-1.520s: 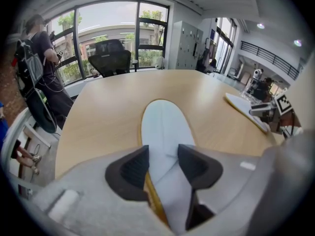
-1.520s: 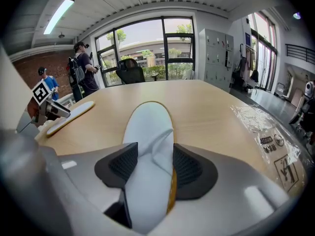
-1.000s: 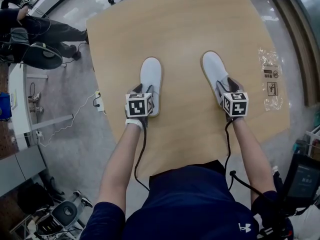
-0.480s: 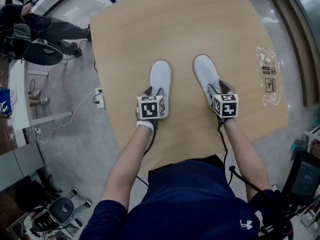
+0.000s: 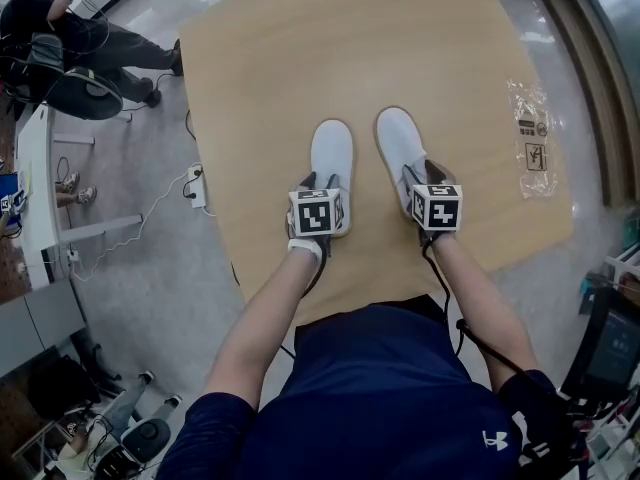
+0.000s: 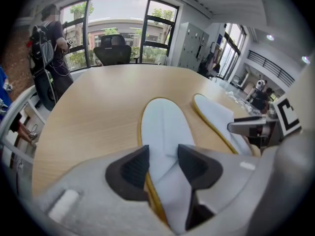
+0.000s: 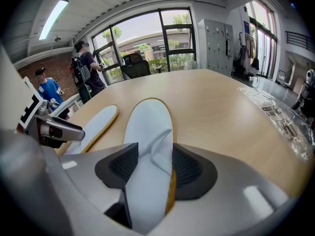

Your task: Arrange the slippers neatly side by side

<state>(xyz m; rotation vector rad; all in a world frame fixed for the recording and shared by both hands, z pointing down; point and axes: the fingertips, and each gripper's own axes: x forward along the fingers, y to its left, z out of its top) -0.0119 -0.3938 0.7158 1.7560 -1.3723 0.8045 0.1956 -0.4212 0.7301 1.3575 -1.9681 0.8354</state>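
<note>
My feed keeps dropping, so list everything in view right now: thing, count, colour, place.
table: one, light wood, centre
left slipper: one, white, tan sole edge, on the table
right slipper: one, white, alongside it across a narrow gap, toe tilted towards it
plastic bag: one, clear, printed labels, table's right edge
power strip: one, white, floor left of table
office chair: one, black, beyond far edge
bystander with backpack: one, dark clothes, by the windows
left gripper: one, grey, clamped on left slipper
right gripper: one, grey, clamped on right slipper
</note>
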